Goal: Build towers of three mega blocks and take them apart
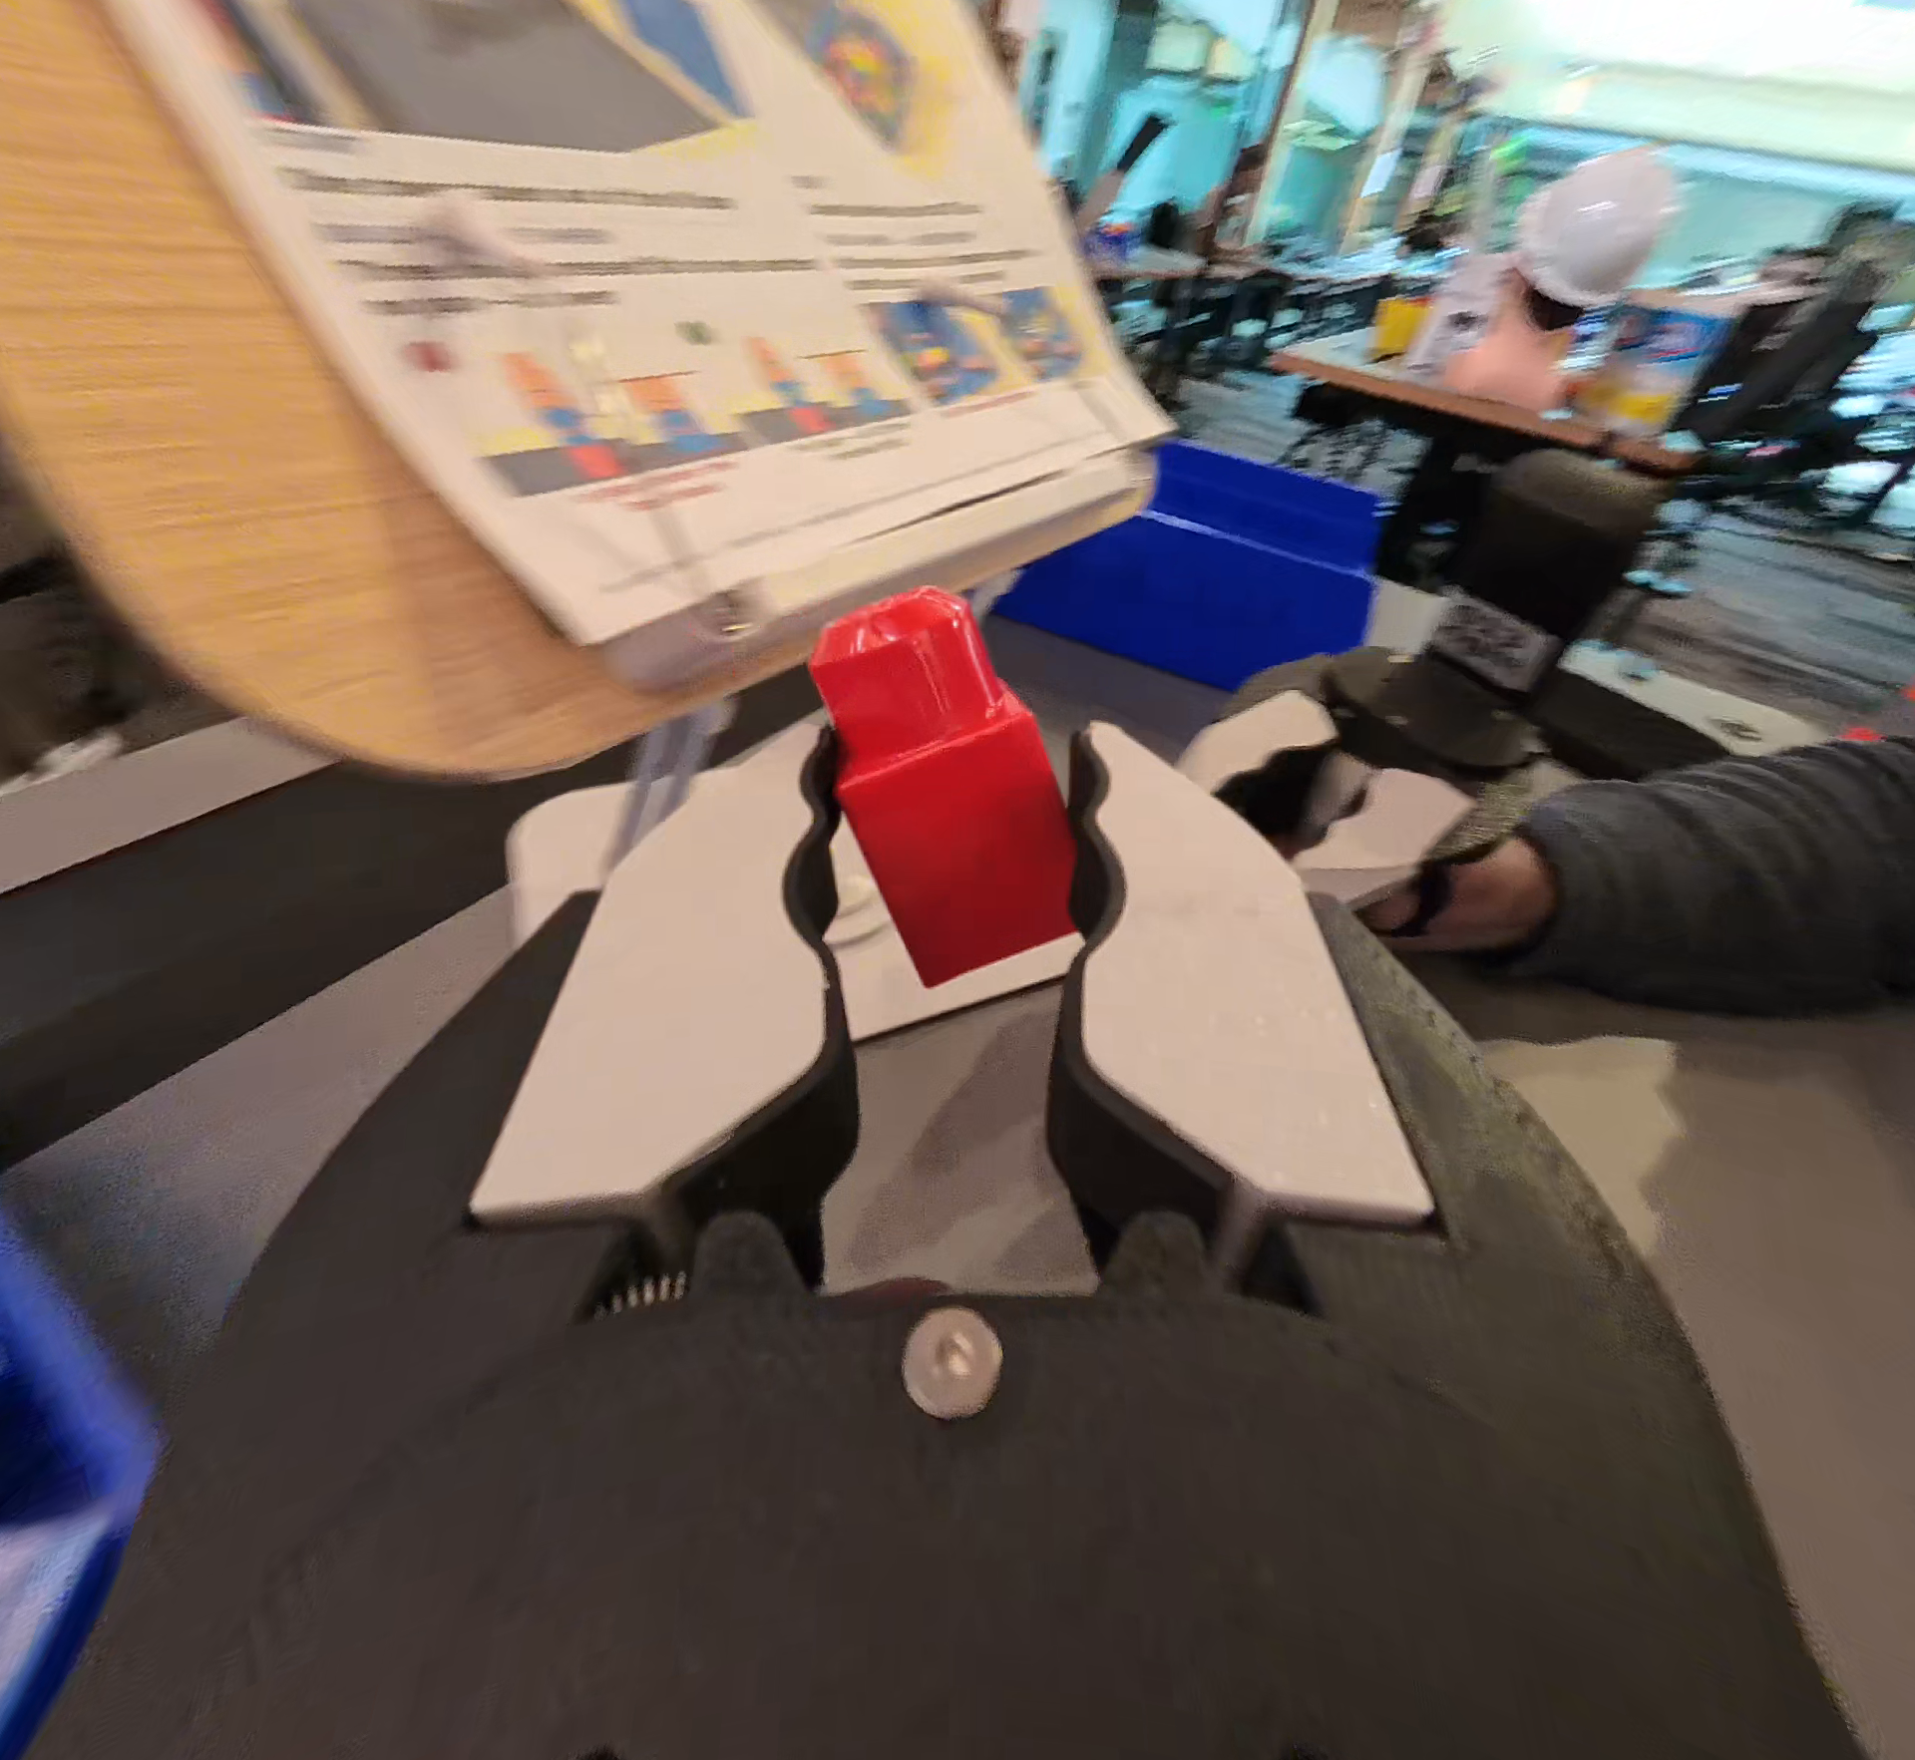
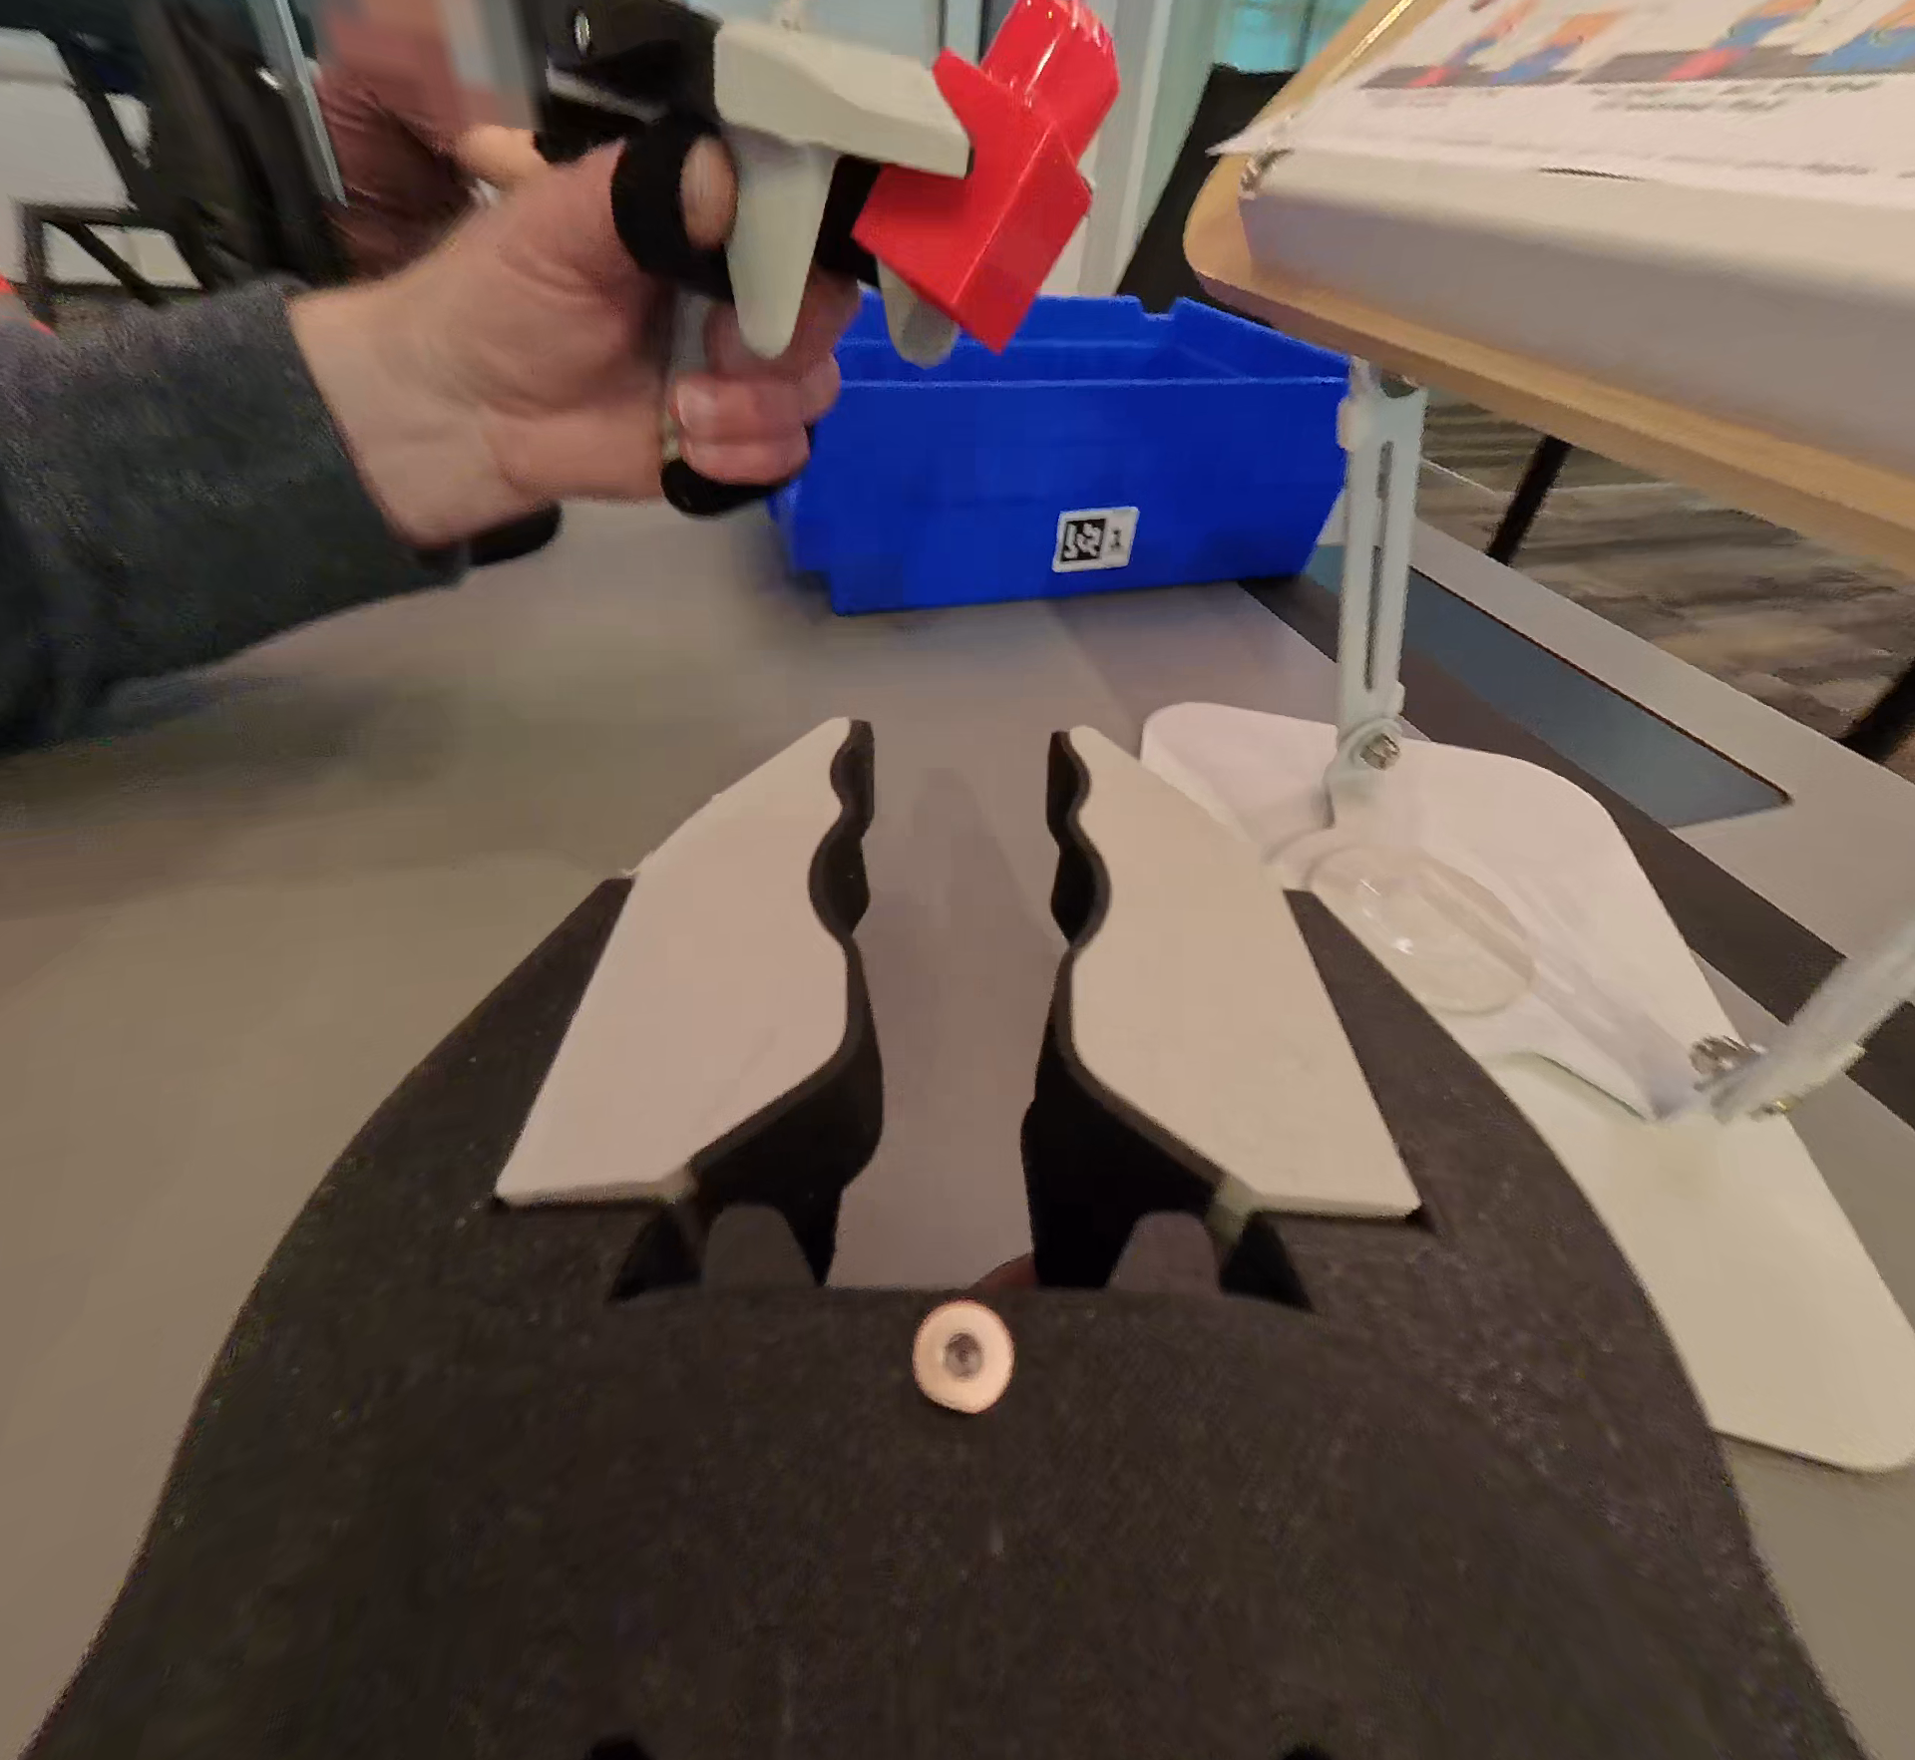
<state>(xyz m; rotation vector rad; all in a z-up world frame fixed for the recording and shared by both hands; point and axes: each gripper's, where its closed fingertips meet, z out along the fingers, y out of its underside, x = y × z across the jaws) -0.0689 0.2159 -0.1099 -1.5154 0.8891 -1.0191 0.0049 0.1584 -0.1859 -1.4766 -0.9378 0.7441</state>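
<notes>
Holding a red block between its two fingers, the left gripper is raised above the grey table. The block is tilted, with its round stud pointing up and away. In the right wrist view the same block is seen in the air, in front of the blue bin, and the person's left hand wraps around the gripper's handle, with a dark grey sleeve reaching in from the left.

The right gripper is low, just over the table, and its fingers stand apart with nothing between them. In the left wrist view it shows to the right, held by the right hand.

Farther away, to the right of the bin, a wooden board with printed sheets leans on a thin white stand whose white base rests on the table, just beside the right gripper.
</notes>
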